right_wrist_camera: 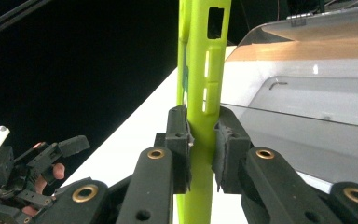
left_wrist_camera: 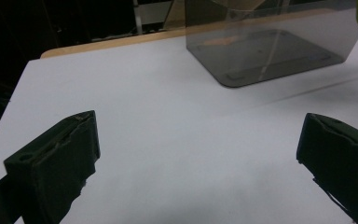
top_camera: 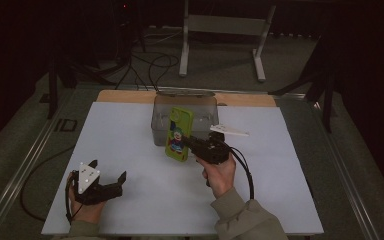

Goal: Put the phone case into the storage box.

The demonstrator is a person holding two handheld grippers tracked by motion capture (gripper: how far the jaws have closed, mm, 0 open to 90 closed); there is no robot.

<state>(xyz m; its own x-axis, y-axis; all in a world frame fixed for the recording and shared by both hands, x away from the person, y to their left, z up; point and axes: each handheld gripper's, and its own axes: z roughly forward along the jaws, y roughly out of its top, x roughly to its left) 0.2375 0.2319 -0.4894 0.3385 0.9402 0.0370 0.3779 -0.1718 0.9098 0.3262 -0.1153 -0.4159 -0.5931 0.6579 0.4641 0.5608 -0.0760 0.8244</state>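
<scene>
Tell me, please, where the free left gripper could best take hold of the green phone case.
Judging by its pose, on the upper long edge: the phone case stands upright, its lower edge pinched by the right gripper. The open left gripper could come from its own side, closing across the thin faces.

We've got a lime-green phone case [top_camera: 179, 134] with a cartoon figure printed on its back, standing upright on its short end, lifted just above the white worktop [top_camera: 130, 150]. It sits right in front of the clear plastic box [top_camera: 200, 107], camera cutout up top, pinched along its side edge.
</scene>
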